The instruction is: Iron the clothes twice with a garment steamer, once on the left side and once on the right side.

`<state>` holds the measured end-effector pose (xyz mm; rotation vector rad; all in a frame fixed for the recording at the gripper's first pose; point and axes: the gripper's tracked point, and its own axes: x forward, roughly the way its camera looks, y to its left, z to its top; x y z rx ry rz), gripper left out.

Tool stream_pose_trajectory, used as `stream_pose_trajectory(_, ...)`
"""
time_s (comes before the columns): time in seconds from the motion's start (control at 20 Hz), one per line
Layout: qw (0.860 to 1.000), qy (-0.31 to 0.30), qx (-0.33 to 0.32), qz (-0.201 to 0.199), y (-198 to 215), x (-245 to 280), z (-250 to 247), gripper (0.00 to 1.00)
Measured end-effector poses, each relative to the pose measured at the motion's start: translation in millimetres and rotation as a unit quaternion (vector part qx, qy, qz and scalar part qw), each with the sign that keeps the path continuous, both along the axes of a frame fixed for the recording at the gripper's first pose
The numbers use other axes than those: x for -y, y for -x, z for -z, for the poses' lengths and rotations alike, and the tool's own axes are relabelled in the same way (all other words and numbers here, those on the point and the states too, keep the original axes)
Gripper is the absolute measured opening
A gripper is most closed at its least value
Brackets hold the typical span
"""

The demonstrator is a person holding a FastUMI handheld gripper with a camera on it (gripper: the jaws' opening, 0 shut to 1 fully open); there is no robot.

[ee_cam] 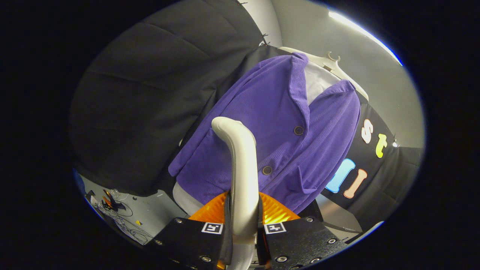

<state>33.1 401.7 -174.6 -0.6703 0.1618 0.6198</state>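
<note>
Your gripper (pixel 243 225) is clamped on the one curved white plastic garment steamer (pixel 240 165); beyond its fingers hangs one purple corduroy jacket (pixel 277 123) showing two dark buttons (pixel 298 130).

I count 1 garment steamer (pixel 243 165), its pale neck rising through the lower middle of the frame, clamped from both sides by my 1 gripper (pixel 243 228), which has 2 fingers (pixel 198 240). Each finger carries 1 square marker (pixel 212 227), so 2 markers. At the centre hangs 1 purple jacket (pixel 262 123) with 2 dark buttons (pixel 298 130) that I can see. Under it is 1 white shirt (pixel 317 80), on 1 pale hanger (pixel 332 62) toward the upper right. At lower left lies 1 tangle of cables (pixel 120 217); I cannot count the strands.
</note>
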Motion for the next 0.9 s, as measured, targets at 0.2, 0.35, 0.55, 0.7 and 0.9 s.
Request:
stream_pose_trajectory(0.2, 1.0, 0.015, -0.023, -0.004, 11, 5, 28, 0.26)
stream_pose_trajectory(0.35, 0.998, 0.032, -0.049, -0.005, 20, 10, 56, 0.25)
stream_pose_trajectory(0.55, 0.996, 0.046, -0.073, -0.008, 29, 14, 79, 0.26)
stream_pose_trajectory(0.7, 0.994, 0.044, -0.103, -0.006, 36, 17, 92, 0.25)
stream_pose_trajectory(0.9, 0.987, 0.032, -0.155, 0.005, 56, 41, 112, 0.26)
